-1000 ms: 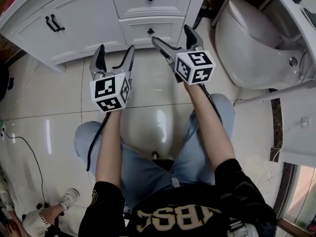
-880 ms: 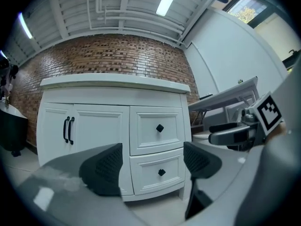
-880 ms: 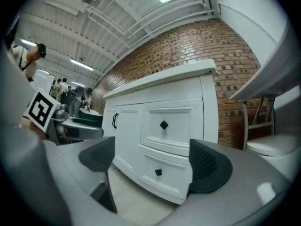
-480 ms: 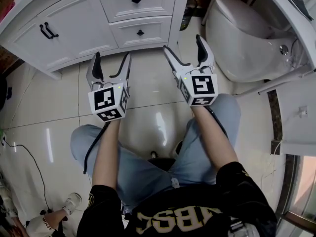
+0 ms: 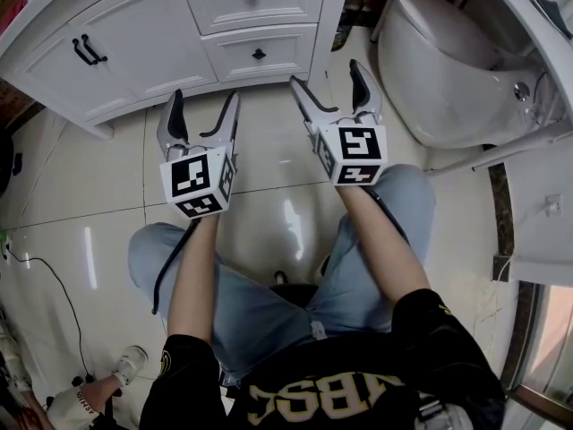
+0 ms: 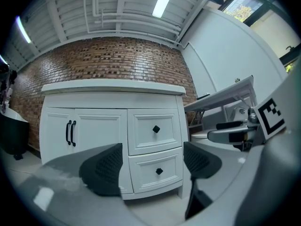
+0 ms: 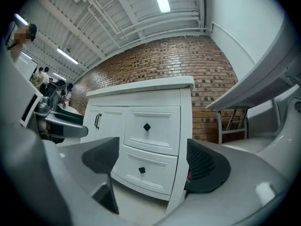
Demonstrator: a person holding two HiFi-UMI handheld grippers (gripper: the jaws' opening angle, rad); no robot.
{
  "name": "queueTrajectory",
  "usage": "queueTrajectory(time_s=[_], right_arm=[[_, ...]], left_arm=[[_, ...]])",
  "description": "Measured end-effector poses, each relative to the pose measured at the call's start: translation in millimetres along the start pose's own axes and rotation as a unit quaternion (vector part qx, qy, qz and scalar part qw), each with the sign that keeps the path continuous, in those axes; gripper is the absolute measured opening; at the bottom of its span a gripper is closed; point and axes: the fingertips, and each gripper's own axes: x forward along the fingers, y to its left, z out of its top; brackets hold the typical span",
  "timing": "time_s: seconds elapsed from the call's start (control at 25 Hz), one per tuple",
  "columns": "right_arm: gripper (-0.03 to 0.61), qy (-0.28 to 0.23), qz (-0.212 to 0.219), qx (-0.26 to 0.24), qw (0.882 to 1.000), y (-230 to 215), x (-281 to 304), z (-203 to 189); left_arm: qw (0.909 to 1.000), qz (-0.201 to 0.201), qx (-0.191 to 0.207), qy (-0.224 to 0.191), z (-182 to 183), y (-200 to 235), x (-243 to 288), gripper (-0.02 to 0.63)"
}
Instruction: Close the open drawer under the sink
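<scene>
The head view looks from above the person steeply down onto the left gripper (image 5: 204, 98), the right gripper (image 5: 327, 76), the lap and the tiled floor (image 5: 89, 195). The white cabinet (image 5: 134, 43) runs along its top edge and the toilet (image 5: 439, 70) sits at upper right. The left gripper view sits low and level, squarely facing the cabinet front from near. The right gripper view is equally low and level but looks obliquely, seemingly from farther right, though the wide-angle bend makes nearness hard to judge. All three views share the upper drawer (image 6: 155, 128) and lower drawer (image 6: 158, 172). Each gripper view catches the other gripper at its edge.
</scene>
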Motion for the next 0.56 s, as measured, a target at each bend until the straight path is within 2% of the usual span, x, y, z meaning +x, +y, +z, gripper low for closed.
queueTrajectory(time_s=[0.24, 0.56], right_arm=[[0.442, 0.011, 0.037, -0.01, 0.999, 35.0, 7.8, -9.4], [0.437, 0.019, 0.029, 0.016, 0.999, 28.3, 16.6, -16.0]], left_arm=[[1.0, 0.003, -0.004, 0.003, -1.4, 2.3, 3.8, 0.408], [1.0, 0.001, -0.005, 0.002, -1.7, 3.9, 8.8, 0.41]])
